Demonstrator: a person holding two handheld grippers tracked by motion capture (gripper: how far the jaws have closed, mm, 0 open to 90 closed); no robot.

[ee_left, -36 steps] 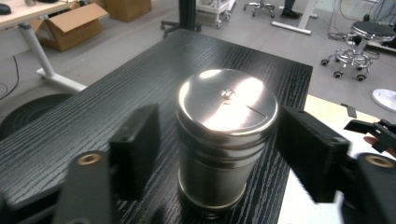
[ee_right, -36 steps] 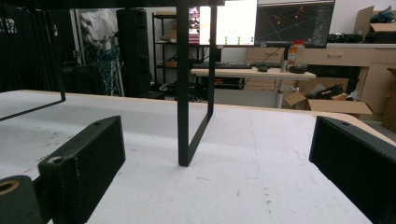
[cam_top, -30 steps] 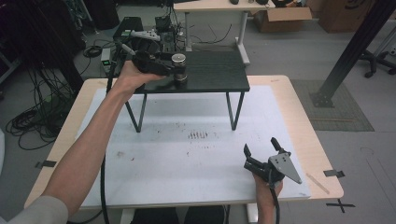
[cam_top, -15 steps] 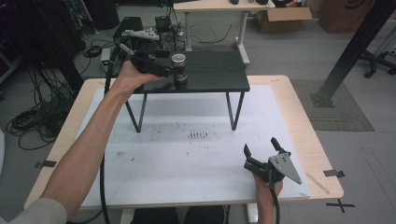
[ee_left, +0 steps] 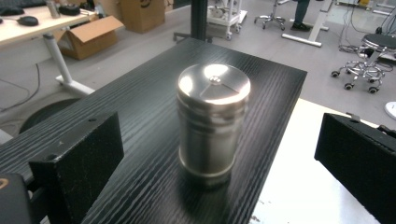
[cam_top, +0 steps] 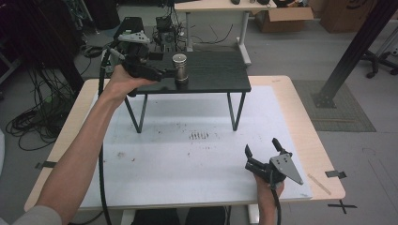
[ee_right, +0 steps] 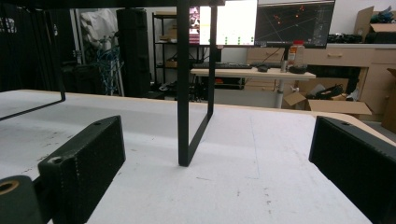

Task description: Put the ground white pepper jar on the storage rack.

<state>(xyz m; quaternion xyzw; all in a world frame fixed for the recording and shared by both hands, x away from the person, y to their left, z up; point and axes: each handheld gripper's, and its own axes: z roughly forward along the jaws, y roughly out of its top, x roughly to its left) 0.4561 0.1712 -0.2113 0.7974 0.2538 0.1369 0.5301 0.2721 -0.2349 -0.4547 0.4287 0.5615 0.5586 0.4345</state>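
Note:
A shiny metal canister with a lid stands upright on a black raised shelf, near its left front. My left gripper is at the shelf's left end, level with the canister and just short of it. Its jaws have just been opening and now stand wide; its black fingers flank the canister without touching it. My right gripper rests low near the table's front right, open, with nothing between its fingers.
The shelf stands on thin black legs over a white mat that covers the wooden table. Cables trail from both grippers. Desks, boxes and chairs stand on the floor beyond.
The left gripper's jaws have spread apart and let go of the canister, and the hand has drawn back a little to the left. The right gripper has not moved.

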